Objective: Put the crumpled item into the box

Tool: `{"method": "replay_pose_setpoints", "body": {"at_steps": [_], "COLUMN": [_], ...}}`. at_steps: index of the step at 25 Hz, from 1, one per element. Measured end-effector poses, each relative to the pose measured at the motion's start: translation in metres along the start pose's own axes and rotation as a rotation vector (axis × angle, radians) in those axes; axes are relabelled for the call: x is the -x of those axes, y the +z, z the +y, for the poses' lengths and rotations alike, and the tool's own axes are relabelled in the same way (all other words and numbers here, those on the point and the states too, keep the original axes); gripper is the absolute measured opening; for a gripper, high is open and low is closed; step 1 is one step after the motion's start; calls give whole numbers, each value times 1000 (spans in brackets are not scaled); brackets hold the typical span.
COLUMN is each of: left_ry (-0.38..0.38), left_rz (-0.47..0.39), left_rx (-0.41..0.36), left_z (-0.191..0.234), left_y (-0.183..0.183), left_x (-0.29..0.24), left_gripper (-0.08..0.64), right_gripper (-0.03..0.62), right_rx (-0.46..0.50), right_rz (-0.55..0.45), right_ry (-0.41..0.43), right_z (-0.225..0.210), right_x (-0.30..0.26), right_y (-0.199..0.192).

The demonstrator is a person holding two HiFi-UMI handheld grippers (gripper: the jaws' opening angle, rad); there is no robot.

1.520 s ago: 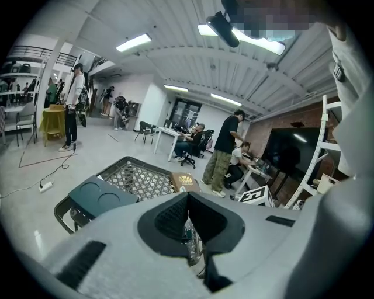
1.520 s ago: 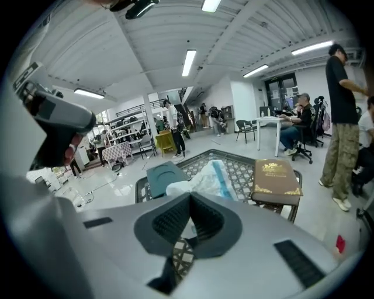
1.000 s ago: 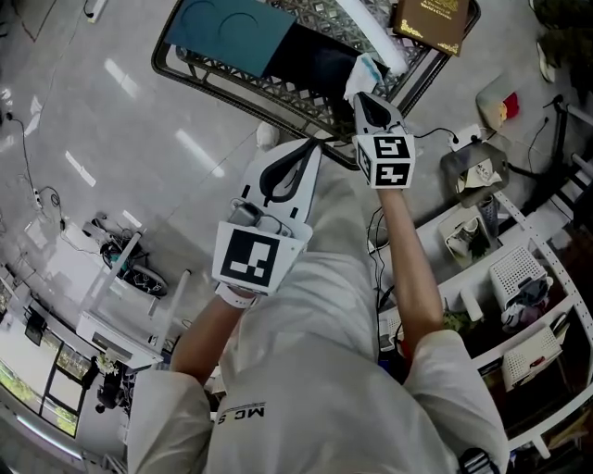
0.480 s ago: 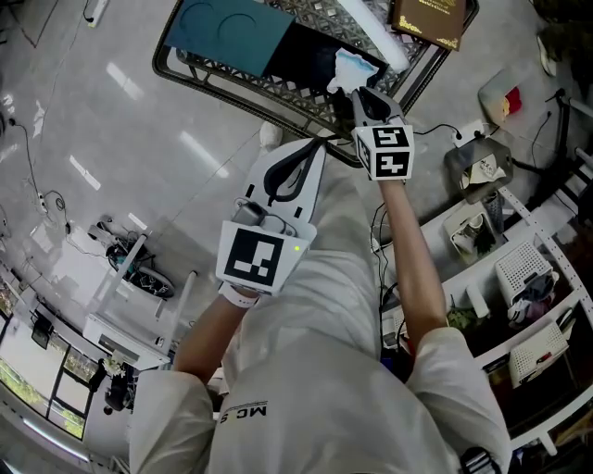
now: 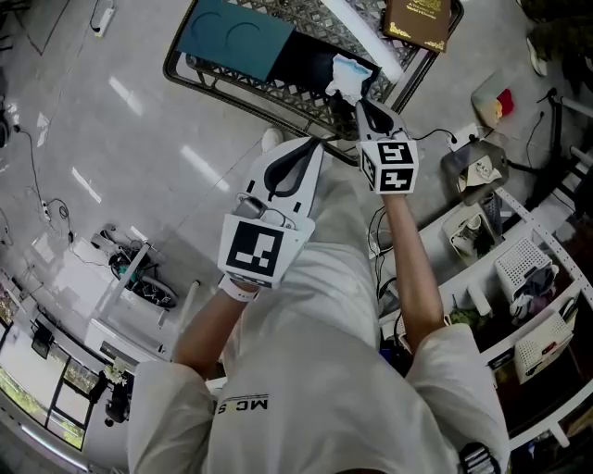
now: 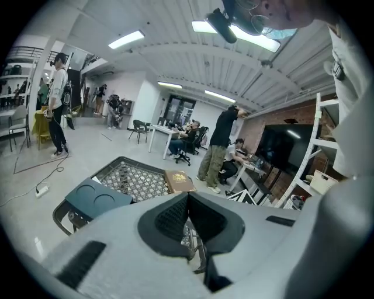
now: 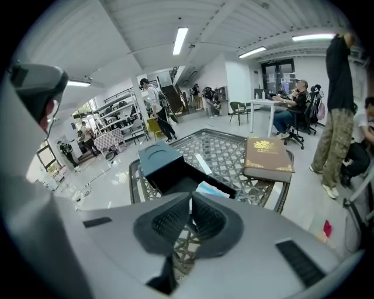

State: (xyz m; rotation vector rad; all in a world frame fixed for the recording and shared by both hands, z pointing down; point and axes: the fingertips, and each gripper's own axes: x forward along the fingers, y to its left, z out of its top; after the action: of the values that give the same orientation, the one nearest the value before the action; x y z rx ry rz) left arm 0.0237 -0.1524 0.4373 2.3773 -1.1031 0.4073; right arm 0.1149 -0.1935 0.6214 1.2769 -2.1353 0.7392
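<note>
Lattice bench [image 7: 228, 146] is carrying the box [image 7: 169, 175]. Crumpled item [image 7: 213, 191] is lying at its edge, just ahead of right gripper [image 7: 190, 201]. Right gripper and left gripper [image 6: 188, 195] are both pinched together, empty. A nudge risks tipping it out.

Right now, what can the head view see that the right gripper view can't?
Only the head view shows the left hand-held gripper, the marker cubes on both grippers, and the person's white shirt. Only the right gripper view shows the ceiling lights and other people in the room. Both show the right hand-held gripper, the lattice table, the dark box, the crumpled item in it, and the brown book.
</note>
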Motion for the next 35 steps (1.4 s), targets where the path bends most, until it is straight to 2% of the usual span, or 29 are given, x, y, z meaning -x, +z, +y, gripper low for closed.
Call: {"method": "replay_pose_setpoints", "body": {"at_steps": [7,12,19,27,35], "left_ry": [-3,2,-22,-22,-22], "left_rz": [-21,-18,-65,-133,-168], "left_rx": [-8,-44,-86,-107,-150], "left_z": [-7,-5,-6,-16,-29], "left_y": [21,27,45,69,83], "left_x": [21,40,60,82,98], "left_gripper": [23,23,23,23,23], "right_gripper": [24,21,20,20,17], "right_rx": [4,34,78,89,102], "right_rz": [-95,-171,-288,-414,-496], "right_ry": [-5,-8,-36,-79,-103], "right_z": [22,40,65,85,86], "right_x": [56,101,161,226,269], "right_y": [37,70,118,146,152]}}
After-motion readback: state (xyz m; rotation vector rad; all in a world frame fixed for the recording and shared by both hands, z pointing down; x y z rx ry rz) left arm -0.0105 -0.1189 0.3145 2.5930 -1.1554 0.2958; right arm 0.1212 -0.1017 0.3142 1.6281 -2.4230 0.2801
